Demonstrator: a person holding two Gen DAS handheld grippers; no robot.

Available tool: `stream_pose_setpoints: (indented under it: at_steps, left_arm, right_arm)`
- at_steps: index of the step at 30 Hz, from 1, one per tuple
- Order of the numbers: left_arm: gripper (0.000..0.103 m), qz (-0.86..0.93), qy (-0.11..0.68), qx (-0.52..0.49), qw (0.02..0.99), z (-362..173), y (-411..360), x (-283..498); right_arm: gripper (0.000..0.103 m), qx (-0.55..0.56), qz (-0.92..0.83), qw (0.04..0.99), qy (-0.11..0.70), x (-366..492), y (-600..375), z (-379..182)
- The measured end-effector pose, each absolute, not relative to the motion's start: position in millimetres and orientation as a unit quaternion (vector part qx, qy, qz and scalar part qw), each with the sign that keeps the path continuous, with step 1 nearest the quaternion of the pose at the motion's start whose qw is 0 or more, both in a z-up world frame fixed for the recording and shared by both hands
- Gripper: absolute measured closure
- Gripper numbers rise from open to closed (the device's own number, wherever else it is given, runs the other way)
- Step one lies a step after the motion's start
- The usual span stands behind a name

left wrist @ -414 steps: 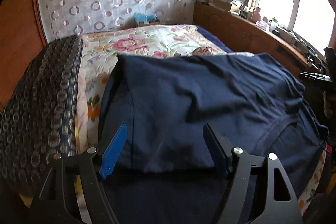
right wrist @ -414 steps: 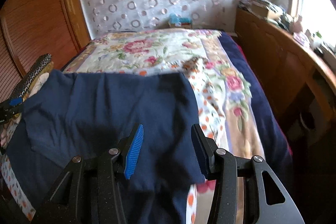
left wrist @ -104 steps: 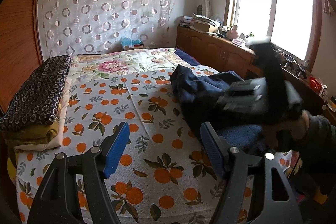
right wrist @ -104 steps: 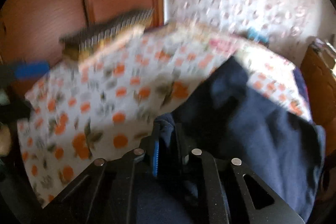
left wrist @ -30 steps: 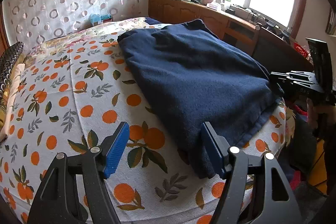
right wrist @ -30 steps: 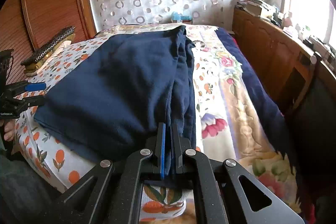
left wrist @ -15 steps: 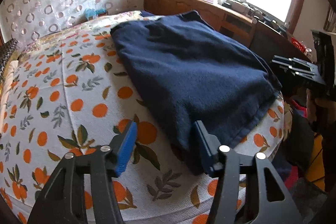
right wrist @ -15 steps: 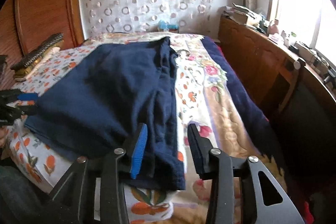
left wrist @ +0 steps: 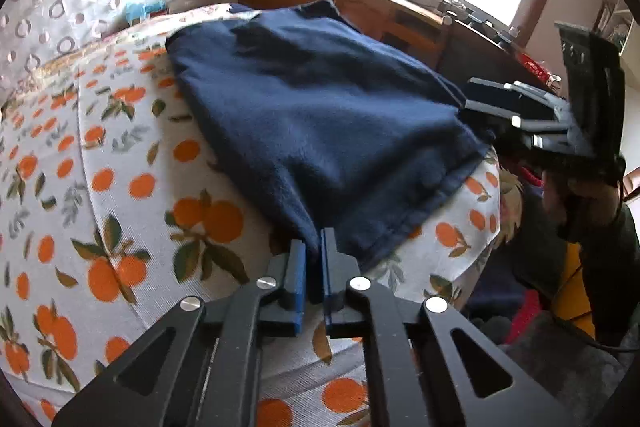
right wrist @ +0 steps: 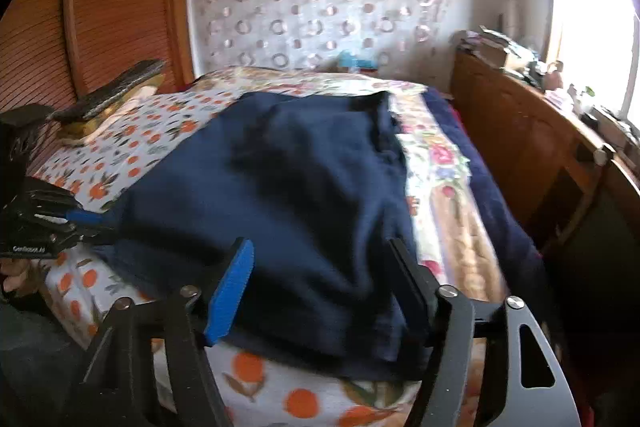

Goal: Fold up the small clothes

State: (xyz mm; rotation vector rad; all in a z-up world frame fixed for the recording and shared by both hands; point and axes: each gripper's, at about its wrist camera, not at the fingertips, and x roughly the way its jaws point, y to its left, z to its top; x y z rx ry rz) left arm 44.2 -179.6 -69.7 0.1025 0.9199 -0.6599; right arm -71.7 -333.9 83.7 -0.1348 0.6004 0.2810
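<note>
A navy garment [left wrist: 320, 115] lies folded across the bed's orange-print sheet [left wrist: 120, 187], its hem hanging over the near edge. My left gripper [left wrist: 314, 249] is shut on the hem's near corner, with dark cloth pinched between the blue pads. In the right wrist view the same garment [right wrist: 288, 187] spreads out ahead. My right gripper [right wrist: 320, 271] hovers over its near edge, jaws opening, with the cloth below and between them but not pressed. Each gripper shows in the other's view: the right gripper [left wrist: 492, 107] at the garment's far corner, the left gripper [right wrist: 86, 221] at its left corner.
A wooden sideboard [right wrist: 520, 147] with clutter runs along the bed's right side under a bright window. A stack of pillows [right wrist: 112, 95] sits at the bed's left by a wooden wardrobe. A floral quilt [right wrist: 436, 163] lies right of the garment. A person's hand [left wrist: 592, 195] holds the right gripper.
My left gripper has closed on the garment's near corner. My right gripper has let go of its corner, opened wide and shifted sideways along the hem.
</note>
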Motion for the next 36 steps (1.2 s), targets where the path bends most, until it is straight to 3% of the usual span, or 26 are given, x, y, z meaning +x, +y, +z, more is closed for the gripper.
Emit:
stream_pose_setpoints:
  at_steps: [10,15,21,23,25,28,36]
  left_arm:
    - [0.098,-0.327,0.339,0.006,0.882,19.7,-187.0,59.5]
    - [0.098,-0.324,0.33,0.0,0.887,27.9,-193.0,67.8]
    - [0.098,-0.317,0.326,-0.01,0.89,27.0,-180.3,69.6]
    - [0.098,-0.314,0.325,-0.015,0.892,27.5,-177.6,70.3]
    - [0.098,-0.312,0.324,-0.014,0.893,27.4,-177.5,69.8]
    - [0.098,-0.305,0.322,-0.009,0.896,26.8,-177.9,68.4]
    - [0.098,-0.278,0.323,-0.011,0.905,26.5,-161.9,86.0]
  right_arm:
    - [0.021,-0.112,0.202,0.924,0.304,-79.1,-306.2,76.0]
    - [0.021,-0.157,0.169,0.923,0.307,-78.8,-310.9,70.1]
    - [0.021,-0.138,0.121,0.932,0.314,-64.7,-350.8,68.5]
    - [0.034,-0.127,0.121,0.933,0.313,-64.3,-361.1,70.4]
    - [0.066,-0.118,0.126,0.934,0.314,-63.6,-368.1,73.1]
    - [0.091,-0.111,0.136,0.934,0.312,-64.6,-369.5,76.9]
    - [0.095,-0.1,0.143,0.952,0.251,-60.9,-366.4,117.6]
